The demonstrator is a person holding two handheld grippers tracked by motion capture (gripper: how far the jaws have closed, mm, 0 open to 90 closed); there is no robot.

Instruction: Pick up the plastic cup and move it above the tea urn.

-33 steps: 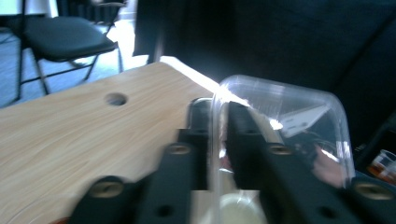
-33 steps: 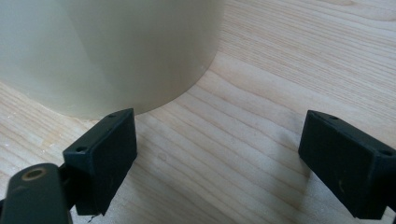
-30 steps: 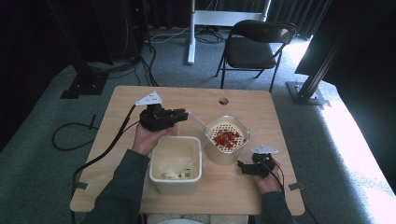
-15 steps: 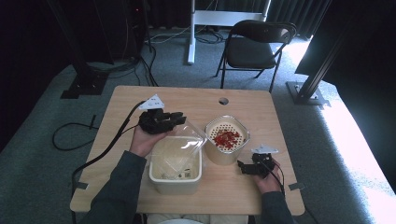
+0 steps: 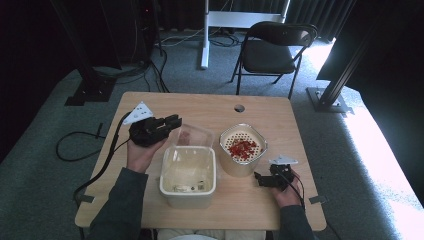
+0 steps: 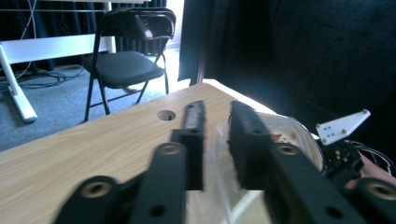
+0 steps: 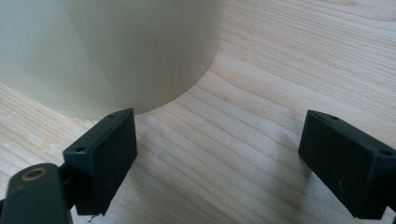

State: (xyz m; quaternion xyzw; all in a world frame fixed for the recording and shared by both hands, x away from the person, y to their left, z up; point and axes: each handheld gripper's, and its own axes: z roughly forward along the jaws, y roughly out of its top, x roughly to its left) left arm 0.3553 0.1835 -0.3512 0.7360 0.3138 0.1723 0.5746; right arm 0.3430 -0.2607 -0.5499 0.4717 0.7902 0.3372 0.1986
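At the left tool: the left tool (image 5: 172, 121) has its jaws narrowed onto the edge of a clear plastic lid (image 5: 192, 136); in the left gripper view the thin sheet (image 6: 217, 154) runs up between the two pads, and the jaws have just been opening a little around it.
Hold: whether the pads press the sheet firmly is hard to tell, yet the lid hangs tilted from them.
Lid's place: tilted up behind the far rim of the square white tub (image 5: 188, 176), which stands open.
Right tool: the right tool (image 5: 263, 178) rests low on the worktop (image 5: 210, 107) with its jaws spread wide and nothing between them (image 7: 219, 154), just beside the round strainer bowl (image 5: 243, 149).
Round bowl: holds red pieces on a perforated insert, near the tub's right side.
Step in hand: lifting the lid clear of the tub, by my reading.
Next move: probably carry the lid aside and set it flat, keeping the thin edge from slipping.
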